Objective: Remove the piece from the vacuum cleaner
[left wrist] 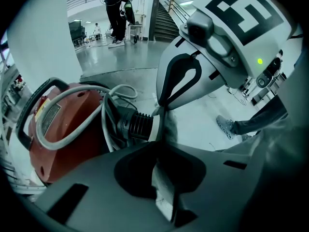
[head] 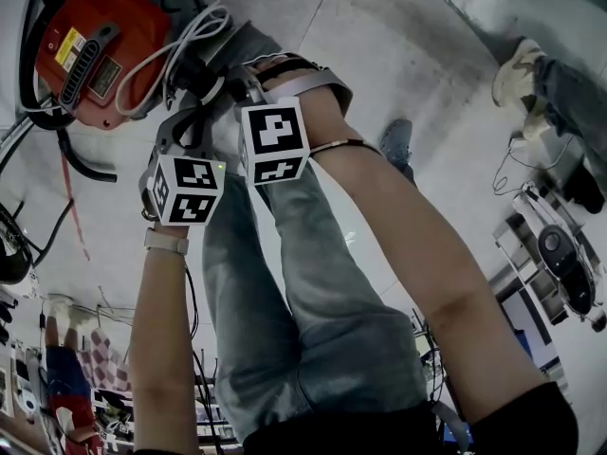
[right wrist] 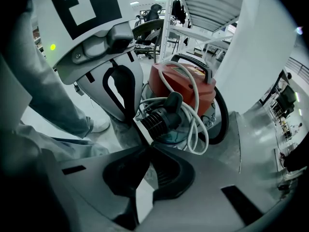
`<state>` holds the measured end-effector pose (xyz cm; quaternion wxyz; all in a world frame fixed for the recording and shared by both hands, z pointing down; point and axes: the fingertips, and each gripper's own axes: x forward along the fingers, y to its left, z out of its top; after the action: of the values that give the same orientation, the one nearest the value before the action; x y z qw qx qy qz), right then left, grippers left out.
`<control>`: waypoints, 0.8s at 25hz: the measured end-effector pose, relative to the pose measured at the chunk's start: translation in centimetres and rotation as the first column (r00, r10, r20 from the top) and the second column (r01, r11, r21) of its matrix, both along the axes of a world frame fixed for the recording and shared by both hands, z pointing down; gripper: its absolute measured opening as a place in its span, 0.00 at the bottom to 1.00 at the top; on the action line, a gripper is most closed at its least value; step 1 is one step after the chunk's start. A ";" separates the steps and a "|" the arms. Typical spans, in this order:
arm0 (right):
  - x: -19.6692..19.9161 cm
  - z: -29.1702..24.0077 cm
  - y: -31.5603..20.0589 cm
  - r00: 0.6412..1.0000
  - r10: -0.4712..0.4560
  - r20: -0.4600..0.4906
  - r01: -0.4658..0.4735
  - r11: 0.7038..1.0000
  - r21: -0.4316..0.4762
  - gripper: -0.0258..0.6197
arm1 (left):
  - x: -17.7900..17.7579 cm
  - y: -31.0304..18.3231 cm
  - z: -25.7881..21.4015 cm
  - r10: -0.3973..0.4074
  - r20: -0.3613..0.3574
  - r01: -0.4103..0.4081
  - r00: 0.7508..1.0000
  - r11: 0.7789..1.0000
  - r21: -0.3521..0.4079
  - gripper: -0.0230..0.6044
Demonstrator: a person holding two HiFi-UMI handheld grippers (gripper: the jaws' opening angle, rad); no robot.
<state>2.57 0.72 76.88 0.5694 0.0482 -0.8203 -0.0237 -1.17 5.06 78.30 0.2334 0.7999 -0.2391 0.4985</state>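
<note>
The red vacuum cleaner (head: 100,50) stands on the floor at the top left, with a grey cord (head: 180,50) coiled on its top and a black hose (head: 76,154) looping round it. Both grippers reach in to its near side. In the left gripper view, the black ribbed hose cuff (left wrist: 135,124) ends in a white collar (left wrist: 152,127) right at the tips of my left gripper (left wrist: 161,114), whose jaws are pinched on that collar. My right gripper (right wrist: 147,146) is shut just below the cuff (right wrist: 157,120), with nothing between its jaws. Its fingers (left wrist: 181,81) come down beside the left tips.
The person's legs in jeans (head: 285,282) fill the middle of the head view. Another person's shoe (head: 517,69) is at the top right. A rack with equipment (head: 560,263) stands at the right. Loose cables lie along the left edge (head: 19,245). Shelving (right wrist: 193,28) rises behind the vacuum cleaner.
</note>
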 end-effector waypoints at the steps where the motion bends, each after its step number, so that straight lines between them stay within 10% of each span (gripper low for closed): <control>1: 0.0 0.0 0.0 1.000 0.007 0.000 -0.007 1.000 0.000 0.11 | 0.0 0.0 0.0 0.001 0.001 -0.001 1.000 1.000 0.001 0.10; 20: 2.3 0.3 5.3 0.994 0.110 -0.022 -0.111 0.993 -0.028 0.11 | 1.9 4.6 0.0 0.197 -0.019 -0.196 0.980 0.981 0.003 0.09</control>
<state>4.91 6.03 77.16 0.5789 0.0851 -0.8107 0.0194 0.78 9.64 78.29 0.1849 0.8245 -0.1569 0.5112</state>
